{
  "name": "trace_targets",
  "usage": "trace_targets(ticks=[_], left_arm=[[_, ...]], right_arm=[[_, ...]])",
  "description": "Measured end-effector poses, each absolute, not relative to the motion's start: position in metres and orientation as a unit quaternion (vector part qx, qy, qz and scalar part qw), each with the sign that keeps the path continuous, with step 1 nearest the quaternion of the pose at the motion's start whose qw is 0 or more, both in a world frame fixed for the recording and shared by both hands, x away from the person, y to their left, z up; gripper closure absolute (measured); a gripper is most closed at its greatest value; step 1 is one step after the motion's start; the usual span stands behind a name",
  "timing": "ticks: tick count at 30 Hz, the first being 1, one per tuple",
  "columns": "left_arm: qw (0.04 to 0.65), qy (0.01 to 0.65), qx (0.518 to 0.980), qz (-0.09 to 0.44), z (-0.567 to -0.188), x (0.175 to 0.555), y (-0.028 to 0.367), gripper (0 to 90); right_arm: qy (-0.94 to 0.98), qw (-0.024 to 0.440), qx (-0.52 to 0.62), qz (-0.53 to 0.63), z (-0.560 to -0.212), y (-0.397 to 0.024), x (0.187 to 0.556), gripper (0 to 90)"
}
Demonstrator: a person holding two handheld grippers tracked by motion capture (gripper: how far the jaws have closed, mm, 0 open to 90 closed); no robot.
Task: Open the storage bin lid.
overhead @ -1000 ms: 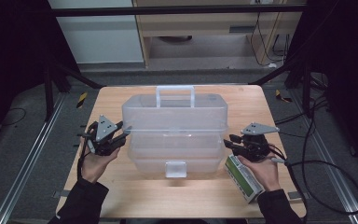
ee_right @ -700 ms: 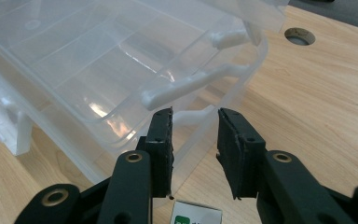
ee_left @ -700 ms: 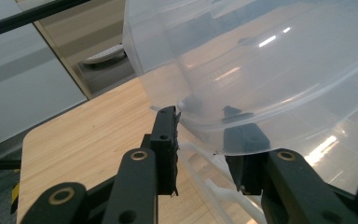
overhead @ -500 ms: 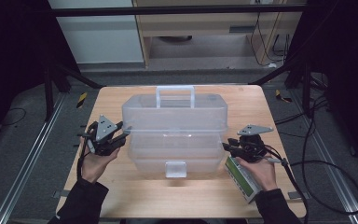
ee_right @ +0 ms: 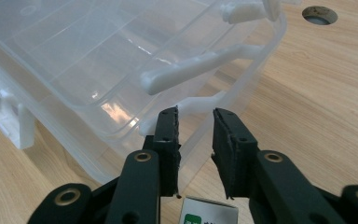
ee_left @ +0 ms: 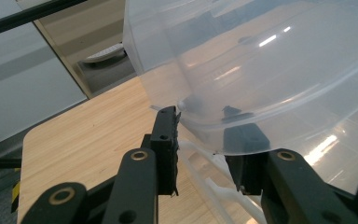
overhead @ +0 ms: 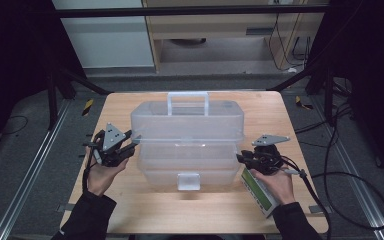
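Observation:
A clear plastic storage box (overhead: 187, 130) with a handle (overhead: 188, 102) stands mid-table, its upper tier slid back above the lower tray. My left gripper (overhead: 122, 147) is at the box's left end. Its jaws stand apart below the curved corner of the upper tier (ee_left: 242, 70), with a white hinge arm (ee_left: 205, 172) between them (ee_left: 204, 122). My right gripper (overhead: 245, 159) is at the lower tray's right front corner. Its jaws (ee_right: 196, 114) have just been closing, with the tray's rim (ee_right: 193, 140) between them and a gap on each side.
A green and white carton (overhead: 260, 192) lies on the wooden table (overhead: 130, 215) under my right hand, and its end shows below the right jaws (ee_right: 209, 212). A white latch (overhead: 188, 181) sits at the box's front. The table has a round hole (ee_right: 319, 14).
The right gripper has shifted slightly at the box's right corner. The left gripper and the box have stayed put.

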State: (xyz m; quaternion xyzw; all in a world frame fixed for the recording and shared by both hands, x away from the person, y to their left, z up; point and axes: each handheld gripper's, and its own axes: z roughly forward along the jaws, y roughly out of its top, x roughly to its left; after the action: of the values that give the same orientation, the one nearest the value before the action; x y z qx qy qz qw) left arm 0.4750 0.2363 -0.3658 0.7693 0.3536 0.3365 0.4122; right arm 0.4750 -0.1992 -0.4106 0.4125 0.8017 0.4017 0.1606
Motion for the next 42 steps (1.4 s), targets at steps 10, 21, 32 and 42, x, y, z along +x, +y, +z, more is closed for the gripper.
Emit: trace_targets(ticks=[10,21,32,42], left_arm=[[0.411,0.360,0.769,0.333,-0.361,0.476,0.236,66.3],[0.420,0.362,0.761,0.336,-0.350,0.483,0.235,67.2],[0.425,0.367,0.754,0.340,-0.342,0.491,0.234,67.7],[0.425,0.371,0.751,0.344,-0.337,0.496,0.233,68.1]], right_arm=[[0.797,0.150,0.420,0.407,-0.413,-0.198,0.476,76.7],[0.798,0.156,0.415,0.409,-0.413,-0.198,0.475,77.2],[0.797,0.158,0.416,0.407,-0.413,-0.198,0.475,77.4],[0.796,0.160,0.416,0.408,-0.414,-0.198,0.475,77.5]])
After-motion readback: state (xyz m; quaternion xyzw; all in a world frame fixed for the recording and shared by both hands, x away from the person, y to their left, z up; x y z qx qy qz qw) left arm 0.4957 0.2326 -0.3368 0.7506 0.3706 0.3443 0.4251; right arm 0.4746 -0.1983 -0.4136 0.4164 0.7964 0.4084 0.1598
